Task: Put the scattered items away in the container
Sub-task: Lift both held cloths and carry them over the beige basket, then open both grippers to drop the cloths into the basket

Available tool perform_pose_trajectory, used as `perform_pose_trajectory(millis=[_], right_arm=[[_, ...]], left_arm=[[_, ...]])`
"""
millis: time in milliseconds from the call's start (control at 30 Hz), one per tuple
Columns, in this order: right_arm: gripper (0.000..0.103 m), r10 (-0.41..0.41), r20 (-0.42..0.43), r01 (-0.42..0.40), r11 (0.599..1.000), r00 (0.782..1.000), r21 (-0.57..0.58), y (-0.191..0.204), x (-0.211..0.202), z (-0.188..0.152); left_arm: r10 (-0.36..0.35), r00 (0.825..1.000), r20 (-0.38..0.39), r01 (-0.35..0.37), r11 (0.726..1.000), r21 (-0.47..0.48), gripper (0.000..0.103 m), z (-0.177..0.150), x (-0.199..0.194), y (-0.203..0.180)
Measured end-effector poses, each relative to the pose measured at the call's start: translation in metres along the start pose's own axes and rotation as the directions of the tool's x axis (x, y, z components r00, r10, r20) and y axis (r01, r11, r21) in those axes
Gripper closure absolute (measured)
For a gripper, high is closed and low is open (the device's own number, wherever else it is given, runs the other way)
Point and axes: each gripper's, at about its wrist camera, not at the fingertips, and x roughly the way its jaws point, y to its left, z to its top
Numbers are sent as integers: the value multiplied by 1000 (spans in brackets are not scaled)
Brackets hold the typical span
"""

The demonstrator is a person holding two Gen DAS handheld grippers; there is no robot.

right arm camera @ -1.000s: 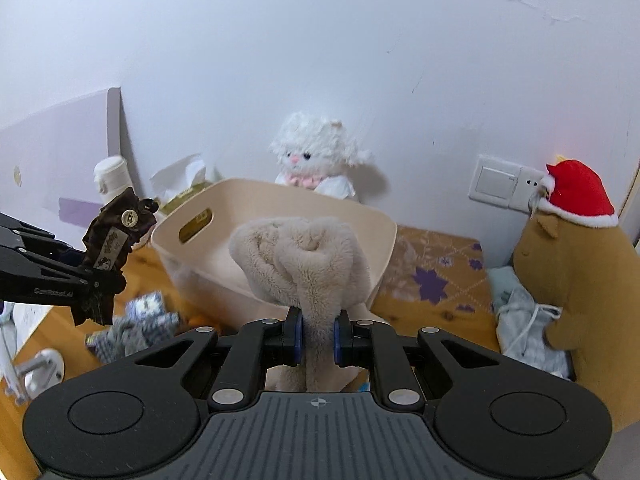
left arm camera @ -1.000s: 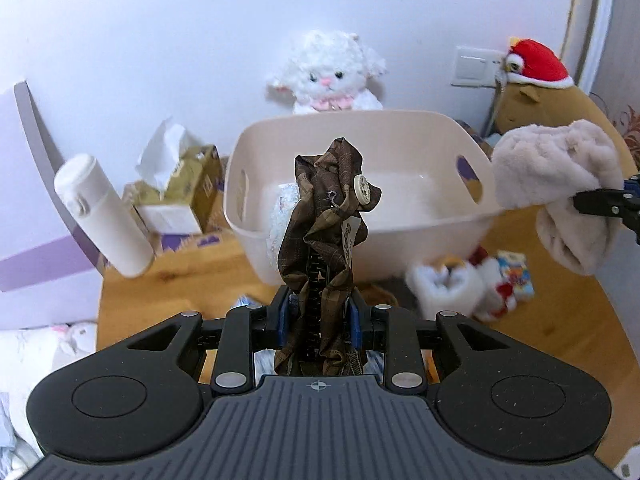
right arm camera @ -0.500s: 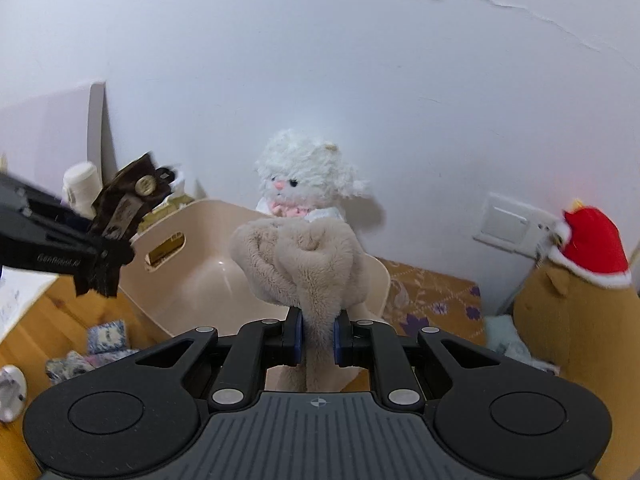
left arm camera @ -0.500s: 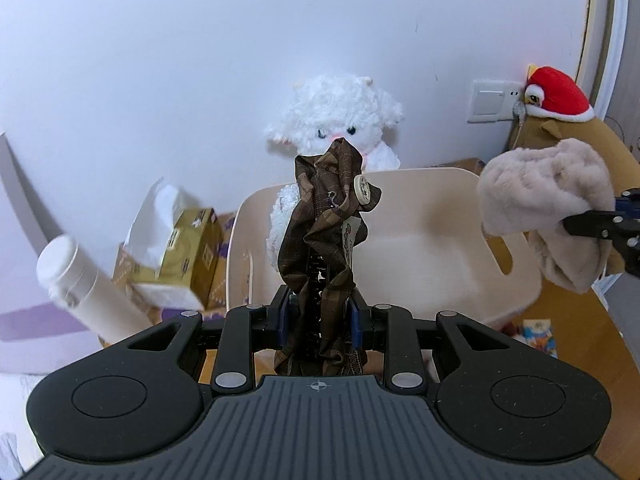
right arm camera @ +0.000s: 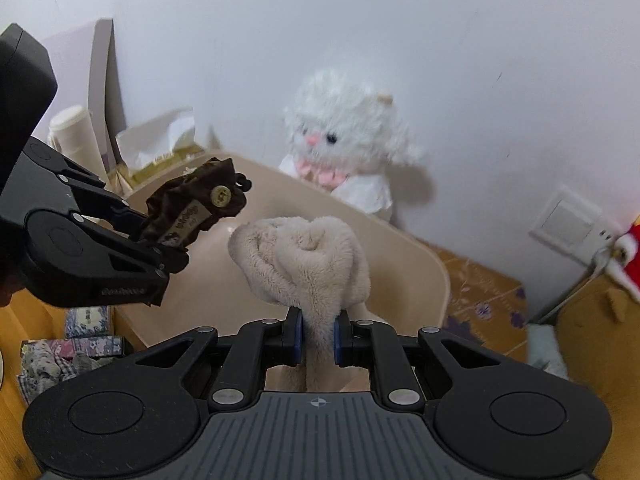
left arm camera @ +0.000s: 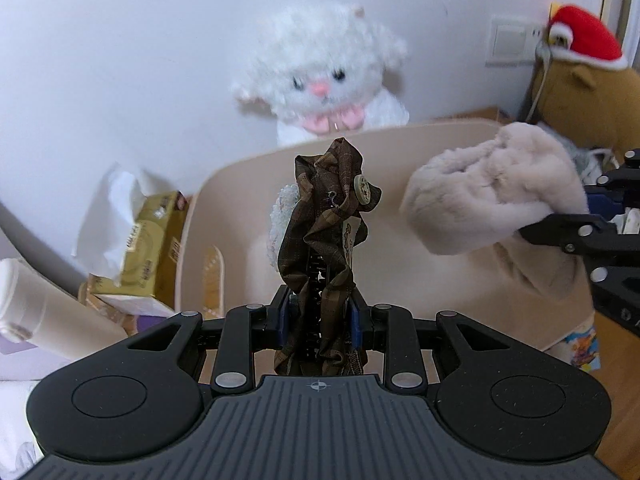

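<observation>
Left wrist view: left gripper (left arm camera: pixel 320 264) clamped on a brown scrunchie (left arm camera: pixel 330 216) with a button, bunched upright between the fingers; straight ahead and below, the beige bin (left arm camera: pixel 248 240) – open mouth facing the tool, something small and white inside behind the scrunchie. To the right, right gripper (left arm camera: pixel 560 232) pinching a plush cloth (left arm camera: pixel 488 196) over the bin's right side. White cat toy (left arm camera: pixel 324 84) beyond the far rim. Right wrist view: fingers closed narrow on the plush cloth (right arm camera: pixel 308 256), bin (right arm camera: pixel 408 264) directly ahead and under it; left gripper (right arm camera: pixel 160 236) off to the left with the scrunchie (right arm camera: pixel 196 208) over the bin's near-left rim. More clutter (right arm camera: pixel 60 352) low left, outside the bin. Step in hand – carrying both items over the bin. Next, likely: lower slightly, open each tool, let both drop inside, clear of the rim.
</observation>
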Motion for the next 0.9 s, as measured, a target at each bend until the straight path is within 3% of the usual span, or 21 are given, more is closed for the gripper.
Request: perform_pose_trajectory(millis=[100,300,367,433,467,500,533,600,700,800,900], right_arm=[[89,13,-44,-12,1000,999,25,0,16,-2],[86,90,-126,-65,980,988,187,-14,38,-15],[72,91,-138,-63,979,986,196,-16,40,-19],[56,96,-130,-68,976,987,209,-18,38,-21],[51,97,-126,-68,974,987,215,-20,37,-20],[38,94,-119,-67,974,988,218,-21,34,-20],[29,90,-110,-65,974,990,218,-22,31,-19],[23,87,-90,-66,974,992,216,-22,25,-18],[4,86,-72,-69,974,994,217,-22,14,-16],[0,80,-32,-71,973,996,221,-20,1,-16],[0,-3,31,-3,979,1000,204,-13,-17,-18]], left_arm=[[23,999,-47,-23,1000,5,75,-3,17,-2],[28,993,-114,-31,999,-25,73,-11,35,4],[18,993,-121,-22,999,-30,71,-13,36,5],[10,992,-124,-15,999,-36,61,-12,36,7],[15,992,-124,-20,999,-43,50,-12,35,8],[20,992,-121,-26,998,-49,40,-12,33,9],[25,993,-113,-32,998,-59,37,-12,31,11],[25,995,-99,-32,997,-70,32,-11,26,13],[23,996,-86,-30,996,-79,32,-9,17,16],[24,998,-62,-28,997,-77,32,-9,5,16],[28,999,-36,-30,997,-74,32,-10,-7,16]])
